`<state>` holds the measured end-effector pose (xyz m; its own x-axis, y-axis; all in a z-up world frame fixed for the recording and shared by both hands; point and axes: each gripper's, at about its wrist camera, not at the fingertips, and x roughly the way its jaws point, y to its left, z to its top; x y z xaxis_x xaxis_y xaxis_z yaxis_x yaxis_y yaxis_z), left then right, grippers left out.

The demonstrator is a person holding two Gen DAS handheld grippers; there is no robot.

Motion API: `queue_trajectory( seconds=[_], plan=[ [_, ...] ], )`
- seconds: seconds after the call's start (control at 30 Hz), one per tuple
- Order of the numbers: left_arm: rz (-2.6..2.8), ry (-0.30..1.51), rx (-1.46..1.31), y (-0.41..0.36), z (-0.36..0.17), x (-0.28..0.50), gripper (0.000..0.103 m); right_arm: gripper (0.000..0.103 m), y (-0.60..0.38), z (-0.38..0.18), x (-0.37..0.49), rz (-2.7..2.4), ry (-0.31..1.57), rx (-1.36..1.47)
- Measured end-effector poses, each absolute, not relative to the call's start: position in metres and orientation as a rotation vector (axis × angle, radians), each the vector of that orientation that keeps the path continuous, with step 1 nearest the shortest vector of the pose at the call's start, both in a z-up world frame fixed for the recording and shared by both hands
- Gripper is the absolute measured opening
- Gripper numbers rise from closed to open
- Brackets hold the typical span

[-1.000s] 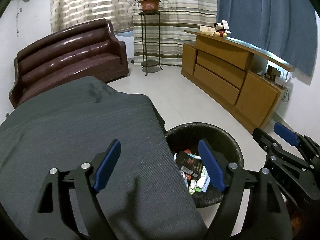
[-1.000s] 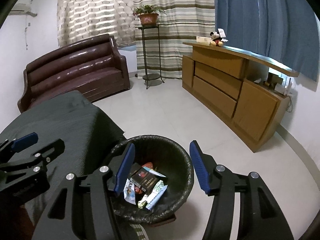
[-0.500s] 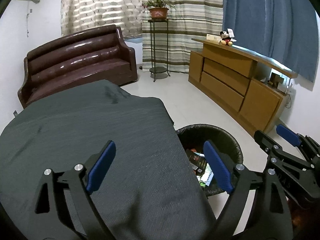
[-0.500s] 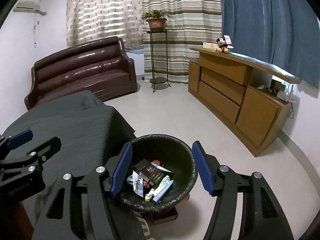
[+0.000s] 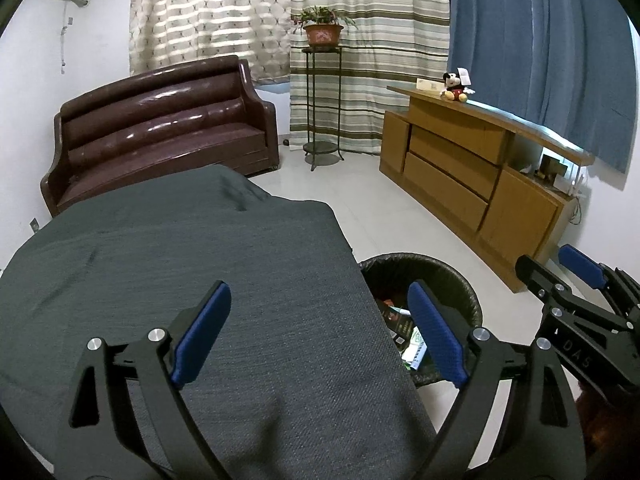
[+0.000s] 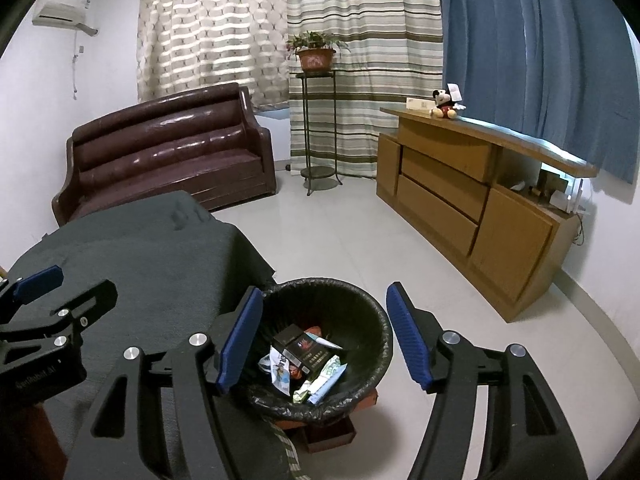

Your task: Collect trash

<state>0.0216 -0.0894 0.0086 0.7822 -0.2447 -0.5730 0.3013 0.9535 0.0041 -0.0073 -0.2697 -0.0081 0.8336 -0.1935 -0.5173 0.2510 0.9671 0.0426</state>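
Observation:
A bin with a black liner (image 6: 362, 300) stands on the floor by the corner of a table under grey cloth (image 6: 160, 248). Inside lie a dark cigarette box (image 6: 302, 350) and several crumpled wrappers (image 6: 328, 376). My right gripper (image 6: 324, 292) hovers above the bin, open, nothing between its blue pads. My left gripper (image 5: 318, 292) hangs over the cloth-covered table (image 5: 200, 260), open wide and empty. The table edge hides part of the bin (image 5: 440, 276) there. Each gripper shows at the edge of the other's view: the right gripper (image 5: 544, 258) and the left gripper (image 6: 84, 280).
A brown leather sofa (image 6: 168, 152) stands behind the table. A metal stand with a potted plant (image 6: 316, 56) is at the curtains. A long wooden sideboard (image 6: 460, 196) with a plush toy (image 6: 444, 104) lines the right wall. A brown wooden base (image 6: 332, 432) sits under the bin.
Both cameras have drawn back and slightly up, so more of the room and table shows. The left jaws stand wider than before; the right jaws are a little wider.

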Motion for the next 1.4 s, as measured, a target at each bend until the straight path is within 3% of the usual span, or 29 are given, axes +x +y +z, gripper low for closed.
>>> queue_trajectory(
  seconds=[1.4],
  plan=[
    [-0.298, 0.608, 0.093, -0.0862, 0.0077, 0.0212, 0.088, 0.063, -0.2692, -0.0084, -0.0089, -0.236, 0.538, 0.111]
  ],
)
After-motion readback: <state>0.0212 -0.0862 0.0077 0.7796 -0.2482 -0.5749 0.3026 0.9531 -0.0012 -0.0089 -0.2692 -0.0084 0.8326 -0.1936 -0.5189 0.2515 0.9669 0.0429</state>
